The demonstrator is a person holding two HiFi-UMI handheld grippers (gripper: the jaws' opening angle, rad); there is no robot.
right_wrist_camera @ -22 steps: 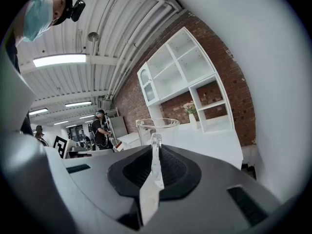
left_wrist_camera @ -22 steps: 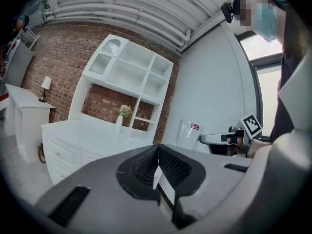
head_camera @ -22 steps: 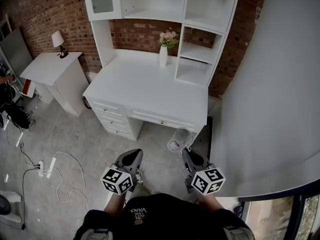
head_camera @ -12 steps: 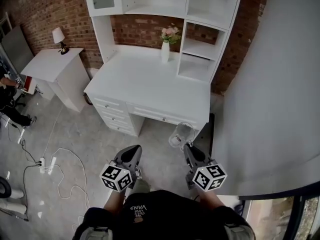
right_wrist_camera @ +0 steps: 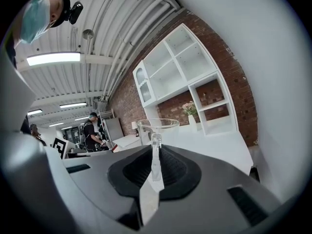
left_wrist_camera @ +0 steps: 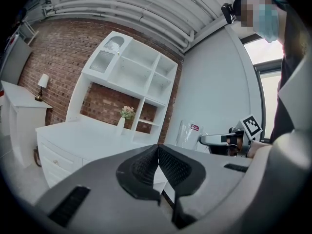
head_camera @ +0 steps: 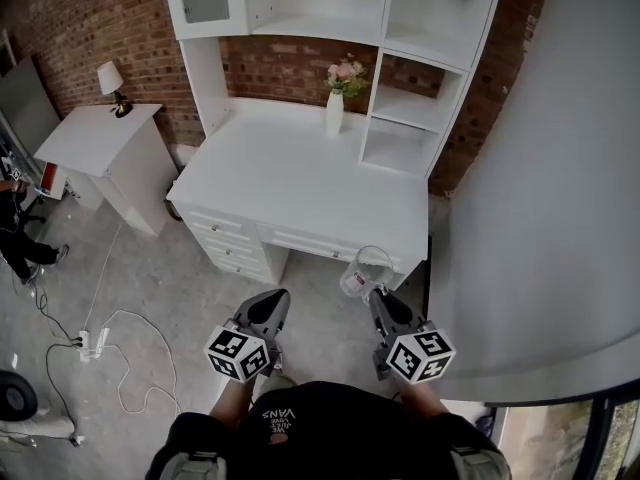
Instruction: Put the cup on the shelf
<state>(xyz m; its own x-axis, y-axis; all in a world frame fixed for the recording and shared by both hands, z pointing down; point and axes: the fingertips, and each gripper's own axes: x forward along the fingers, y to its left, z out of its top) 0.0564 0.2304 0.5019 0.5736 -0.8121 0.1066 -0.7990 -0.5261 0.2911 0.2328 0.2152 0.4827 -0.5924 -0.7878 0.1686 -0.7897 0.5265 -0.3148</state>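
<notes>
One clear cup (head_camera: 367, 269), handle pinched in the nearly closed right tool (head_camera: 378, 297). Left tool (head_camera: 273, 298): closed, empty. One vase (head_camera: 334, 114) on surface (head_camera: 300, 190).

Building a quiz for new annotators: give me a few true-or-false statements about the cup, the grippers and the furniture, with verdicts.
1. The right gripper is shut on the handle of the clear cup. True.
2. The cup stands on the desk. False: it is held in the air near the desk's front edge.
3. The left gripper holds the vase. False: its jaws are together on nothing, and the vase stands on the desk.
4. A lamp stands on the side table. True.
</notes>
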